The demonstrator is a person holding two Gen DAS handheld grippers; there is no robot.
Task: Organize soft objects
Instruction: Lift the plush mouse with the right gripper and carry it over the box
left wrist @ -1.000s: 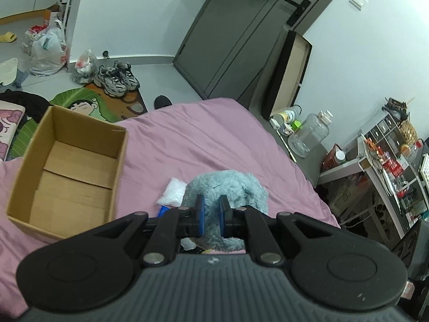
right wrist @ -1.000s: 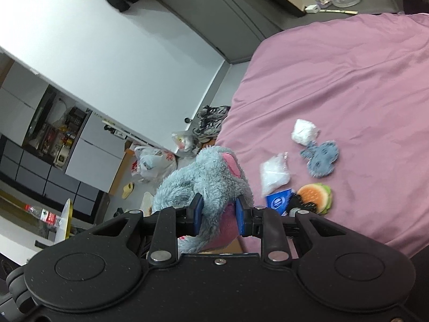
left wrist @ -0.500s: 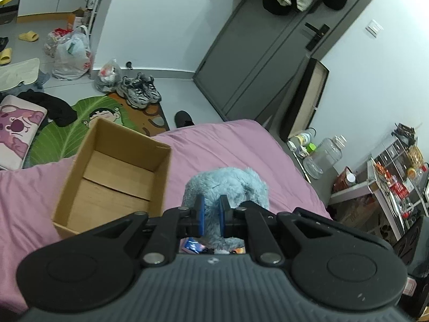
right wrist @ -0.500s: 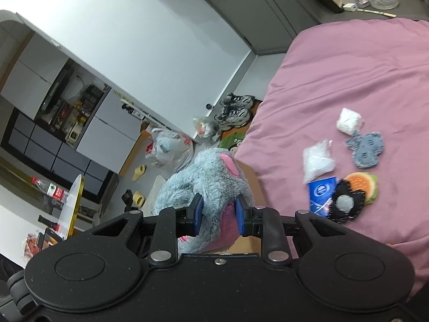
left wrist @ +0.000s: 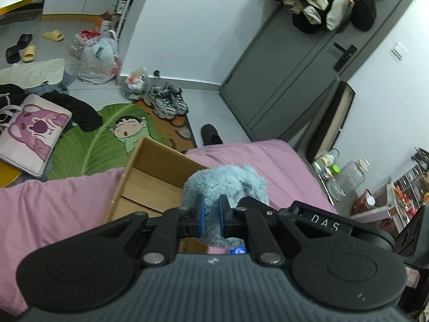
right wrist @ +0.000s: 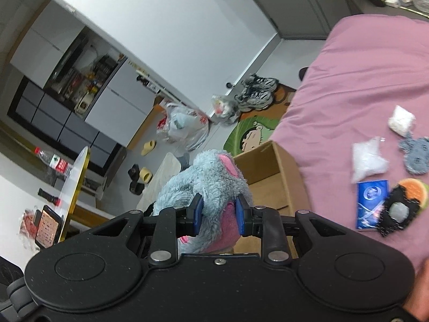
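The plush toy [left wrist: 228,185] is showing shaggy, matt blue fur, with smoother pink fabric on its ear [right wrist: 228,165]. The cardboard box [left wrist: 150,177] is looking plain, matt brown paperboard. The bedsheet [right wrist: 362,61] is lying as soft, matt pink cloth. The left gripper [left wrist: 211,216] is wearing matt black plastic with 2 blue pads and dull metal rivets. The tissue pack [right wrist: 371,204] is gleaming in glossy blue plastic wrap.
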